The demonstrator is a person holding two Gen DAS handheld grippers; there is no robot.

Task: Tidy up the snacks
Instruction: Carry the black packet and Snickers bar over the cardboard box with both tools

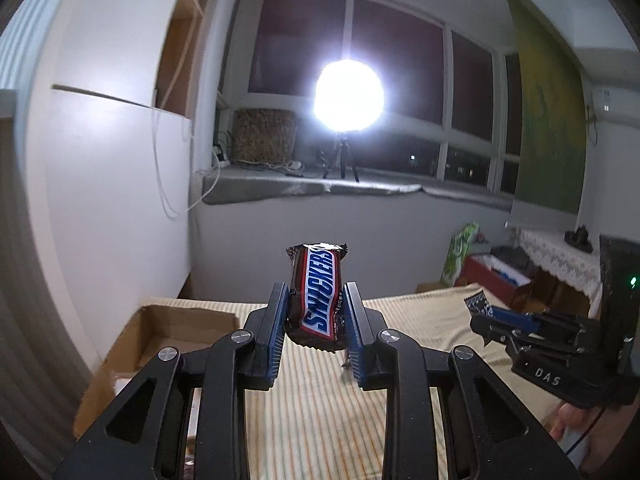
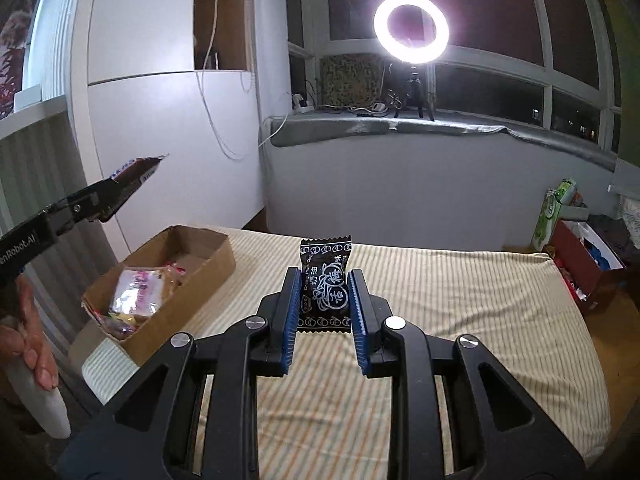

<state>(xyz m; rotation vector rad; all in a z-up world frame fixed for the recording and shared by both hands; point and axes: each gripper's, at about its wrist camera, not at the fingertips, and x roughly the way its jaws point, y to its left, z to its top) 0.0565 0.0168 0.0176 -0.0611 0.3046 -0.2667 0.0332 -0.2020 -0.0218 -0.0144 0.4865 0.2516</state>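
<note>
My left gripper (image 1: 316,300) is shut on a Snickers bar (image 1: 318,296) and holds it upright, high above the striped table (image 1: 400,320). It also shows in the right wrist view (image 2: 132,184), above and left of the box. My right gripper (image 2: 325,292) is shut on a black candy packet (image 2: 325,280) with white print, held above the table (image 2: 460,300). It shows in the left wrist view (image 1: 486,312) at the right. An open cardboard box (image 2: 208,276) at the table's left end holds several wrapped snacks (image 2: 136,296); its rim shows in the left wrist view (image 1: 132,328).
A white cabinet (image 2: 160,120) stands left of the table. A ring light on a tripod (image 2: 411,28) stands on the grey windowsill (image 2: 440,128). A red box (image 2: 580,264) and a green packet (image 2: 552,216) sit on the floor at the right.
</note>
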